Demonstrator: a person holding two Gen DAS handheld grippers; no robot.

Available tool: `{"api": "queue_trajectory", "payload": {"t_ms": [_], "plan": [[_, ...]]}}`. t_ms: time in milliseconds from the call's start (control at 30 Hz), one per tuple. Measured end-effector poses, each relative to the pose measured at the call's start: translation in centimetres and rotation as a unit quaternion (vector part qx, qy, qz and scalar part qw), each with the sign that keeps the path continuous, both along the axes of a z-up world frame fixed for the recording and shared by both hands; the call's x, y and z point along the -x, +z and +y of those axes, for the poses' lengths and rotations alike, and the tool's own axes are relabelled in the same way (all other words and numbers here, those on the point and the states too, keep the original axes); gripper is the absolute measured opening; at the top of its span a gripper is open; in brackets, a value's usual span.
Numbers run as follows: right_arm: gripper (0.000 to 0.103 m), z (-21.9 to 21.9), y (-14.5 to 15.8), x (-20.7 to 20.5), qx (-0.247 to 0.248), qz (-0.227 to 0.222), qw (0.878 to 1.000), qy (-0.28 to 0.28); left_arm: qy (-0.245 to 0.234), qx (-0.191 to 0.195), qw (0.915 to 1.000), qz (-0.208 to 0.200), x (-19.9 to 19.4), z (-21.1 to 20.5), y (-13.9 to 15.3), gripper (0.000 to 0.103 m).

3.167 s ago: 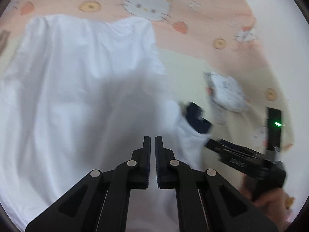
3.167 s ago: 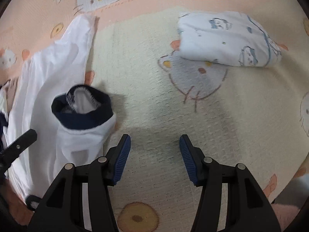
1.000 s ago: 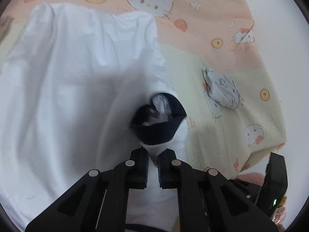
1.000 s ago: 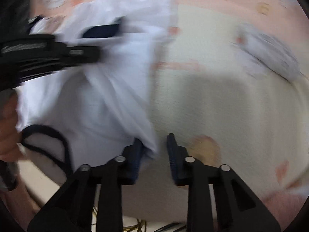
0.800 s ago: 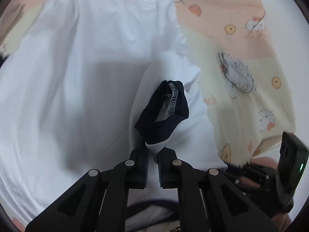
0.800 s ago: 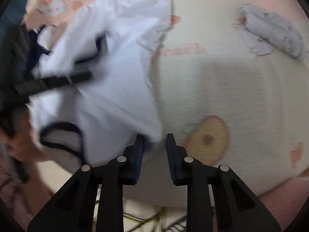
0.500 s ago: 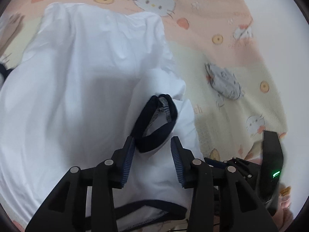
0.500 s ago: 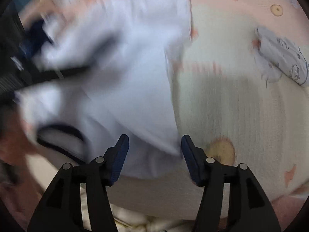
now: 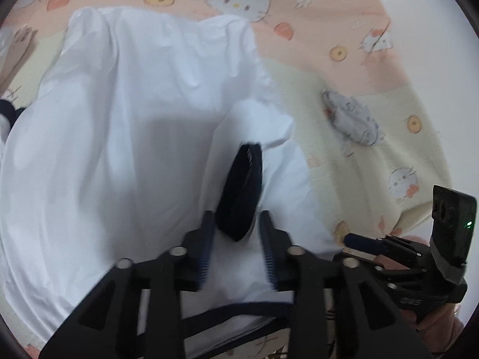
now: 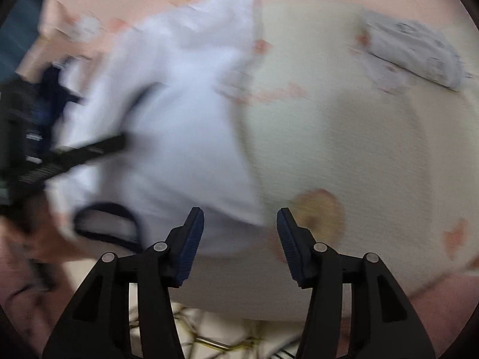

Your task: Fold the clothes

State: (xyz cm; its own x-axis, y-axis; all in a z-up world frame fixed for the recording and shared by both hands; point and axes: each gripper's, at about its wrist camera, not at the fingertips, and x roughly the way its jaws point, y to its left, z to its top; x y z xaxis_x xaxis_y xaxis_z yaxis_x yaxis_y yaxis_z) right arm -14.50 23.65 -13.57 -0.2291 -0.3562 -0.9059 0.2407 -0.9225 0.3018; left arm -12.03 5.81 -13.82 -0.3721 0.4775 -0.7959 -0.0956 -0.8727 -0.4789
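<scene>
White T-shirt [image 9: 119, 137] spread flat over cartoon-cat blanket [image 9: 353, 27], occupying left and centre of left wrist view; fabric creased near its far edge. Navy-trimmed sleeve cuff [image 9: 241, 191] folded inward over shirt body, lying loose, pointing toward far edge. Navy-edged neckline [image 9: 236, 311] at near edge, directly below left tool.

Left tool [image 9: 236, 251]: jaws spread, cuff tip sitting between them, no pad contact evident on either side. Not gripping.

Right tool [image 10: 239, 239]: jaws spread wide, hovering above near right corner of shirt [image 10: 167, 137]; shirt edge visible in the gap but below it, not pinched. Same tool visible low right in left wrist view [image 9: 386, 248], beside the shirt's right edge, held by a hand [image 9: 440, 323].

Right wrist view heavily blurred; fine detail not readable. Left tool discernible there as dark bar [image 10: 69, 155] crossing shirt from left. Neckline [image 10: 104, 224] visible near lower left.

Folded patterned garment [image 9: 351, 121] resting on pale yellow part of blanket, well apart from shirt, to its right; also seen upper right in right wrist view [image 10: 416, 52].

Bare foot [image 9: 18, 48] at far left edge of left wrist view, beside shirt.
</scene>
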Motion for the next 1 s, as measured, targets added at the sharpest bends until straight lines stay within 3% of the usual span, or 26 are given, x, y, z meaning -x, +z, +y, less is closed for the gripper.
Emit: {"api": "queue_trajectory", "payload": {"t_ms": [100,133,167,233,333,400,500,567,733,900,933,967,1000], "plan": [[0.055,0.3,0.7,0.4,0.024,0.025,0.999,-0.01,-0.004,0.011,0.9999,-0.008,0.3,1.0,-0.8,0.039],[0.055,0.3,-0.1,0.3,0.001,0.021,1.0,-0.006,0.0,0.036,0.9993,-0.011,0.4,1.2,-1.1,0.036],[0.055,0.2,-1.0,0.1,-0.021,0.017,1.0,-0.001,0.009,0.065,0.9977,-0.015,0.5,1.2,-1.3,0.026],[0.055,-0.2,-3.0,-0.4,-0.076,-0.002,0.997,0.01,0.029,0.107,0.9936,-0.023,0.7,0.8,-1.7,0.023],[0.054,0.1,-3.0,-1.5,-0.122,0.001,0.993,0.003,0.028,0.083,0.9957,-0.031,0.1,-0.4,-0.6,0.026],[0.055,1.4,-2.1,-2.2,-0.103,0.008,0.994,-0.017,0.001,0.075,0.9968,-0.027,-1.3,-0.1,0.2,0.025],[0.055,2.6,-1.2,-2.6,-0.022,0.006,0.999,-0.03,-0.051,0.044,0.9972,-0.03,-3.9,1.1,0.8,0.025],[0.055,2.7,-1.5,-3.0,-0.026,-0.002,0.999,-0.036,-0.08,0.015,0.9956,-0.046,-5.4,2.3,0.1,0.025],[0.055,2.3,-1.1,-2.0,-0.051,-0.022,0.998,-0.039,-0.113,-0.016,0.9906,-0.075,-6.9,4.5,-1.5,0.025],[0.055,3.3,-1.5,-3.5,-0.086,-0.035,0.993,-0.069,-0.116,-0.025,0.9912,-0.058,-6.2,5.7,-1.8,0.024],[0.055,3.3,-1.7,-3.6,-0.088,-0.036,0.993,-0.067,-0.113,-0.019,0.992,-0.053,-6.1,5.8,-2.1,0.023],[0.055,3.3,-1.8,-3.6,-0.09,-0.037,0.993,-0.066,-0.109,-0.016,0.9925,-0.053,-6.0,5.8,-2.4,0.01],[0.055,3.3,-2.0,-3.7,-0.092,-0.039,0.993,-0.065,-0.107,-0.021,0.9922,-0.061,-5.9,5.8,-2.7,0.004]]}}
